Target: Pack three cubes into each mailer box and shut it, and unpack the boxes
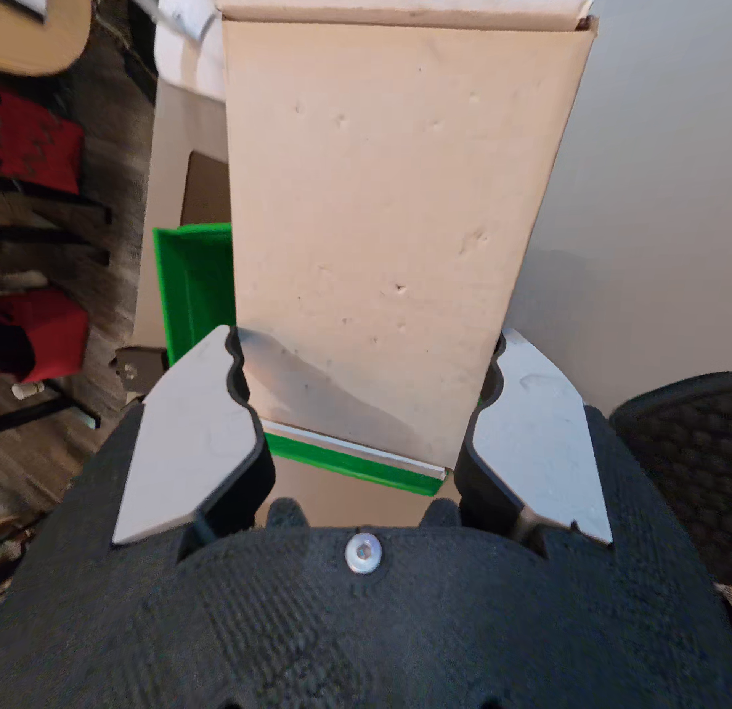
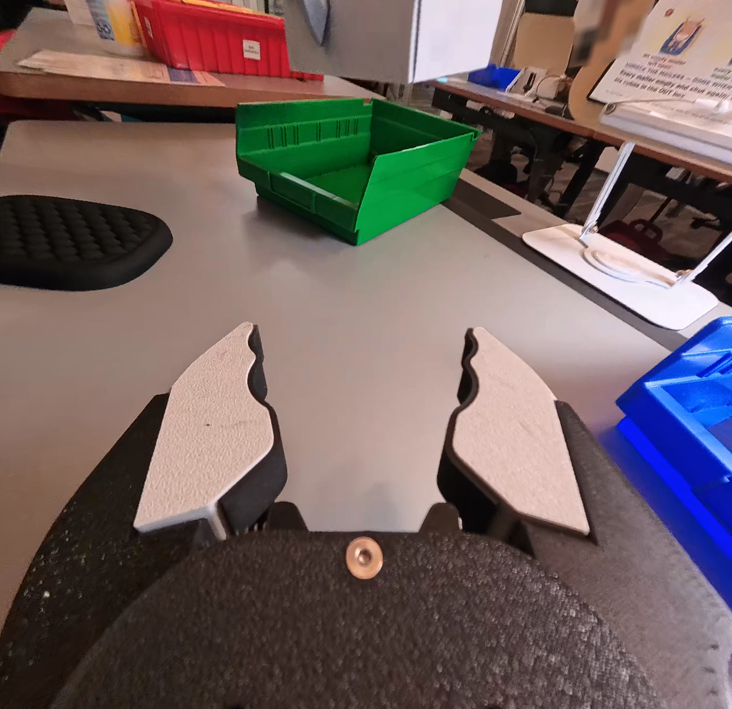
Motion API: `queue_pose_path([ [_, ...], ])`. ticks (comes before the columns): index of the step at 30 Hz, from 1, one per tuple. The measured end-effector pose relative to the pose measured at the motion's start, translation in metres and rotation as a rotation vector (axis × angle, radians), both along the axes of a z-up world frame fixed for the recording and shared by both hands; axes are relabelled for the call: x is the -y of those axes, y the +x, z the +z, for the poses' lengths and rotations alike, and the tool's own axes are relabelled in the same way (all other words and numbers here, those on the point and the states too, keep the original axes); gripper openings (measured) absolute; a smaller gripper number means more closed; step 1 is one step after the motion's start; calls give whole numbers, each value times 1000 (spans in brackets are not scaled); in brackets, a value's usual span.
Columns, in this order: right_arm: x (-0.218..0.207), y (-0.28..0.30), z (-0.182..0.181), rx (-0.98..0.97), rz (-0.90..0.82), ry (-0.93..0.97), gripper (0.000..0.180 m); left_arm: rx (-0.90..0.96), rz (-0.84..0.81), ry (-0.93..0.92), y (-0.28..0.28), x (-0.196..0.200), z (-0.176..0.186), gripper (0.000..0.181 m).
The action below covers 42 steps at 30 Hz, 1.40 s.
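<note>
A: What is the left gripper (image 1: 366, 377) doing?

B: It is squeezing a cardboard box (image 1: 392, 214). One finger presses each side of the box near its bottom end, and the box fills the view from 6 o'clock up to 12 o'clock. The box is shut.

A: Where is the box?

B: Up in the air. In the right wrist view you can see it floating at 12 o'clock, white and blurry (image 2: 412, 28), above the green bin (image 2: 412, 194). In the left wrist view the green bin (image 1: 190, 286) peeks out at 9 o'clock and again under the box at 6 o'clock.

A: And the right gripper (image 2: 360, 353)?

B: Its fingers are spread wide with nothing between them (just bare gray table (image 2: 336, 293) showing through). It hangs low over the table.

A: What else is on the table?

B: A bumpy black pad (image 2: 71, 242) at 9 o'clock. A blue bin (image 2: 685, 408) at 3 o'clock. A white stand (image 2: 618, 278) at 2 o'clock holds up a paper sign (image 2: 673, 48).

A: Any cubes?

B: I can't see any. The green bin looks bare inside from here.

A: Anything far away?

B: A red bin (image 2: 214, 40) on another table at 11 o'clock.
</note>
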State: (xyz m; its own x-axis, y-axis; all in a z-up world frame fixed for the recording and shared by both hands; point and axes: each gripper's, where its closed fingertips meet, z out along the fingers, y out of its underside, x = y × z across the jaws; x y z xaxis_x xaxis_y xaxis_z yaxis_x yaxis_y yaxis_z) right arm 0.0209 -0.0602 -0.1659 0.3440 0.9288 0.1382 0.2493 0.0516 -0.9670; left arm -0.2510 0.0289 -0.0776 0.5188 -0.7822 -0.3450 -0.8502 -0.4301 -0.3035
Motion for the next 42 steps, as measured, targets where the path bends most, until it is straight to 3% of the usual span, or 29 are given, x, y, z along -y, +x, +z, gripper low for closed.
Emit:
queue_pose_path([
  [10, -2, 2, 14, -62, -22, 149, 96, 136, -201, -191, 142, 93, -50, 116],
  [20, 9, -2, -10, 150, 69, 406, 104, 297, -264, -514, 206, 124, -114, 116],
  [24, 18, -6, -24, 269, 114, 557, 93, 335, -305, -586, 222, 134, -125, 116],
  [28, 12, 0, -32, 316, 110, 534, 86, 485, -405, -447, 236, 126, -111, 109],
  [32, 5, 5, -32, 256, 116, 370, 82, 673, -511, -149, 247, 122, -83, 107],
  [35, -1, 8, -25, 157, 103, 251, 82, 823, -497, 35, 246, 123, -70, 106],
  [40, -11, 10, -22, 68, 88, 114, 82, 950, -402, 202, 224, 109, -87, 103],
  [42, -12, 9, -22, 65, 90, 90, 82, 933, -366, 159, 219, 102, -105, 104],
])
